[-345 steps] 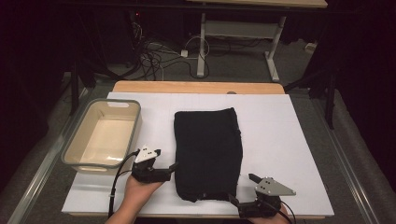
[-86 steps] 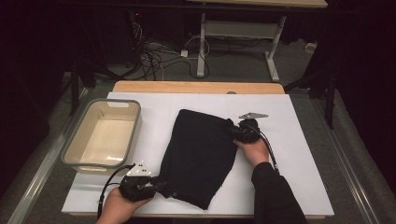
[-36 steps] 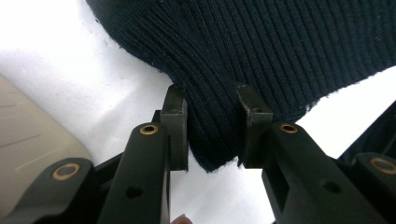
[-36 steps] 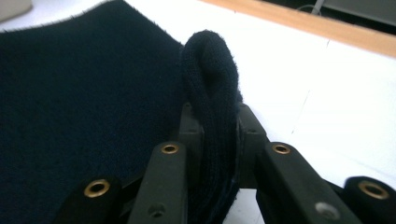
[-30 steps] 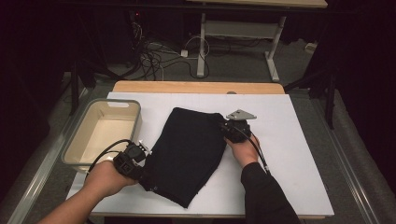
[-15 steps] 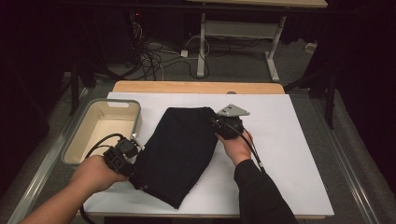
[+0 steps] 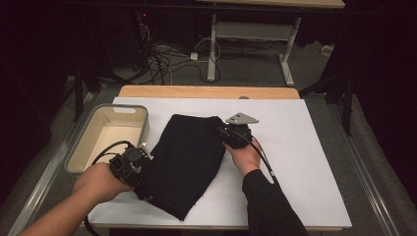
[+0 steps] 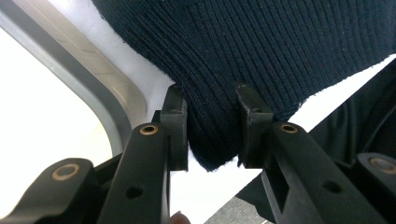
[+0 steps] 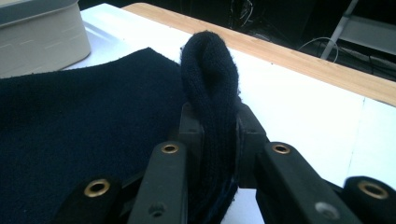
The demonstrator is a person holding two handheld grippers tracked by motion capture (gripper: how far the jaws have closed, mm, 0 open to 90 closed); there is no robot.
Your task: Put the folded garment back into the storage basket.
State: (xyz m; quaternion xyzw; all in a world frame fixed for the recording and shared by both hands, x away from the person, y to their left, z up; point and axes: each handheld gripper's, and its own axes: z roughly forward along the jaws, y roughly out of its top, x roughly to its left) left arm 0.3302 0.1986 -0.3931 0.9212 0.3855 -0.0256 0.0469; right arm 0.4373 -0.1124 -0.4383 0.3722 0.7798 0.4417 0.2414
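Both tools are gripping the cloth point(image 7: 187, 157): left tool point(image 8: 211, 135) beside the bin point(image 7: 105, 137), right tool point(image 9: 219, 135) opposite. Next move, probably: carrying it into the bin together.

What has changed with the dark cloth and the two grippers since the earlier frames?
The folded dark cloth has turned from square-on to slanted and slid left toward the beige bin. The right gripper moved from the near right corner up to the cloth's far corner and is clamped on it; the left gripper moved left and up, holding the near left edge. The bin and the white table stayed put.
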